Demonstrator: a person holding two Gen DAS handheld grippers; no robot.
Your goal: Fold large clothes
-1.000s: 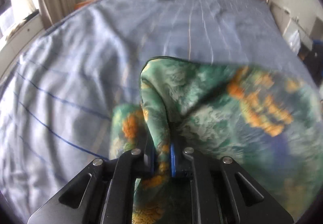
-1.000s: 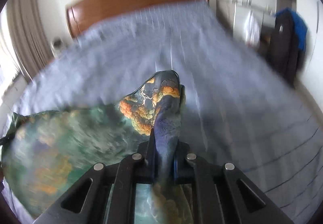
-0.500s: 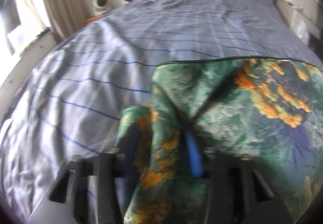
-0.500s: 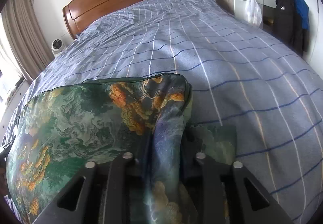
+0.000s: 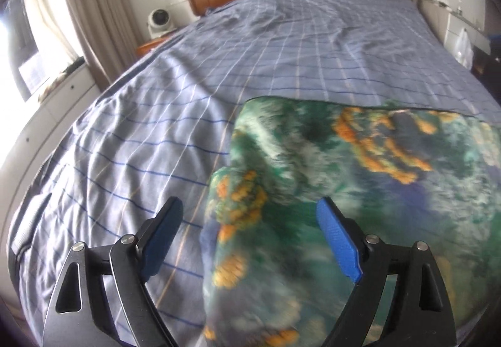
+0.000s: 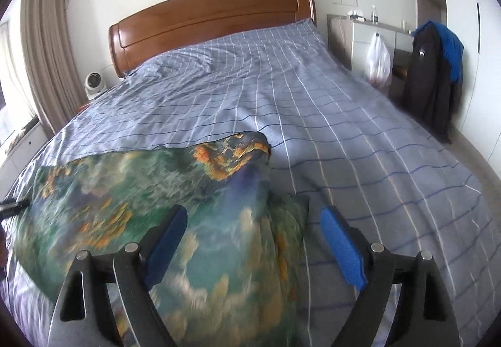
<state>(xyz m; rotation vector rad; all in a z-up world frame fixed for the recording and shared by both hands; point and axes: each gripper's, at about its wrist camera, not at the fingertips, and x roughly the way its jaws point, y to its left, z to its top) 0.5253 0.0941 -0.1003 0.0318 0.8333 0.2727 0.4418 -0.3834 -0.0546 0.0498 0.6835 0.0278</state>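
Observation:
A large green cloth with orange and blue print point(image 5: 360, 178) lies on the near part of the bed, its far edge folded over. It also shows in the right wrist view point(image 6: 131, 190). My left gripper point(image 5: 250, 231) is open, its blue pads point(image 5: 336, 237) spread on either side of the cloth's left corner, holding nothing. My right gripper point(image 6: 253, 237) is open too, jaws spread over the cloth's right corner, which rises in a soft ridge point(image 6: 247, 159).
The bed has a blue checked sheet point(image 5: 281, 43) point(image 6: 313, 90) and a wooden headboard point(image 6: 213, 18). A small white fan point(image 5: 159, 21) stands at the left, curtains point(image 5: 90, 2) beside it. A cabinet with a plastic bag point(image 6: 379, 62) and a dark jacket point(image 6: 435, 77) stand right of the bed.
Both grippers have opened and let go of the cloth corners they were pinching. The cloth has dropped onto the bed, and both grippers have drawn back a little.

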